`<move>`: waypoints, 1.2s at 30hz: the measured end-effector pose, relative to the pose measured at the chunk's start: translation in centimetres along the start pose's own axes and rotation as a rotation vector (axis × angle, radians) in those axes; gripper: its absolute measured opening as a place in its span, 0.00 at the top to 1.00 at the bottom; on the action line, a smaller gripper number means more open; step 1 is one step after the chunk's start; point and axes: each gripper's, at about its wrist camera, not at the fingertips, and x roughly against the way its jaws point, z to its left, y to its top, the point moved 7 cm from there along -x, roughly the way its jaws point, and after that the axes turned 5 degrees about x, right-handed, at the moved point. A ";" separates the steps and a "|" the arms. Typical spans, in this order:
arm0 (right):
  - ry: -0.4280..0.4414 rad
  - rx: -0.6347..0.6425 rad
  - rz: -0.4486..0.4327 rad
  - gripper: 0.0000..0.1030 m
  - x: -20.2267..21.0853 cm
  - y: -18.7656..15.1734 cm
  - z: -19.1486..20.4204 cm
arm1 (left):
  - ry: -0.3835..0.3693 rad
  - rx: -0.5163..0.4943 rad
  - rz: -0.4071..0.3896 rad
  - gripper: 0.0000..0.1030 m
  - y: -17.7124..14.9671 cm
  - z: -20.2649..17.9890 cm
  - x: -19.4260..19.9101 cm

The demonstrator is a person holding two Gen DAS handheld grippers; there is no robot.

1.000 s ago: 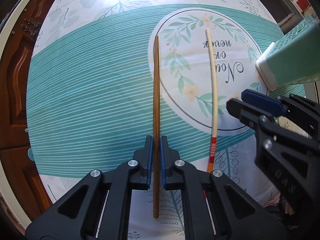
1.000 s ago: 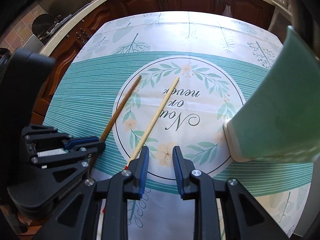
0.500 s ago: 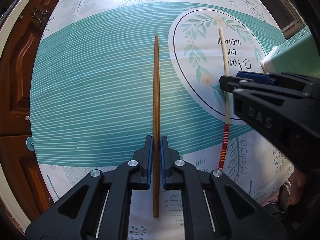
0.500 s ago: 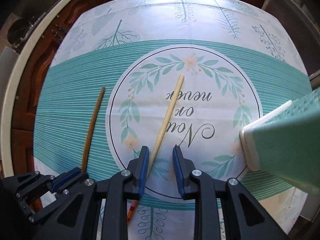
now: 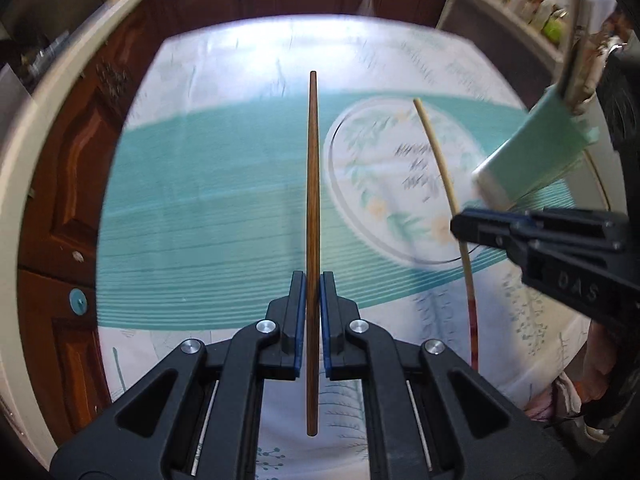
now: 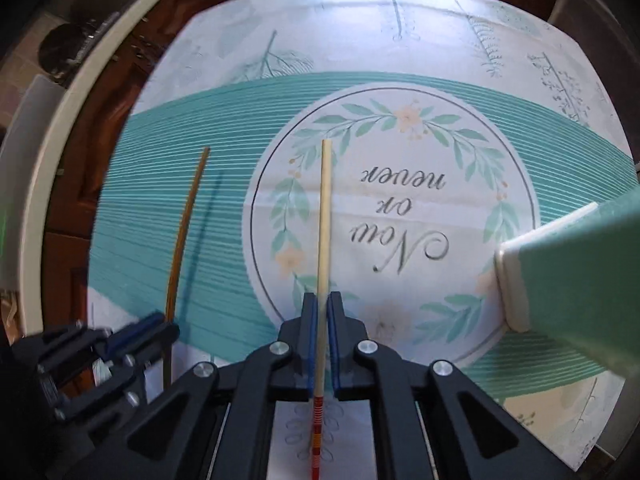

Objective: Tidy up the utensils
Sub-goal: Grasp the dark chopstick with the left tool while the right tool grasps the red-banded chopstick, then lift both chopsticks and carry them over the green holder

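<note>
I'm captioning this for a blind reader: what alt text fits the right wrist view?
The right gripper is shut on a pale chopstick above a teal tablecloth. A brown chopstick is left, a green holder right.

A dark brown wooden chopstick [image 5: 312,216] with a smooth, slightly glossy finish. A pale, matt bamboo-like chopstick [image 6: 324,216] with a red and yellow painted end. Matt black plastic grippers [image 6: 320,344] with blue pads. A smooth printed tablecloth [image 6: 224,208]. A matt green plastic holder [image 6: 576,280].
</note>
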 end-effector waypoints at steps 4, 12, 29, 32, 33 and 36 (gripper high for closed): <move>0.110 0.045 -0.175 0.95 4.7 -2.1 0.3 | -0.052 -0.051 -0.186 0.96 1.2 -3.5 6.0; 0.224 0.085 -0.604 0.95 18.9 -5.2 -2.1 | -0.236 -0.121 -0.534 0.96 6.7 -13.2 17.4; 0.031 -0.109 -1.166 0.95 26.4 0.6 -15.5 | -0.357 -0.052 -0.688 0.96 17.0 -23.9 9.5; 0.033 -0.085 -1.177 0.95 26.1 0.2 -16.7 | -0.315 -0.096 -0.705 0.96 16.5 -24.6 7.3; 0.032 -0.070 -1.184 0.95 25.8 0.5 -16.9 | -0.306 -0.109 -0.715 0.96 16.4 -24.8 6.8; 0.017 -0.044 -1.186 0.94 24.9 1.0 -16.7 | -0.314 -0.116 -0.712 0.96 16.5 -25.2 5.6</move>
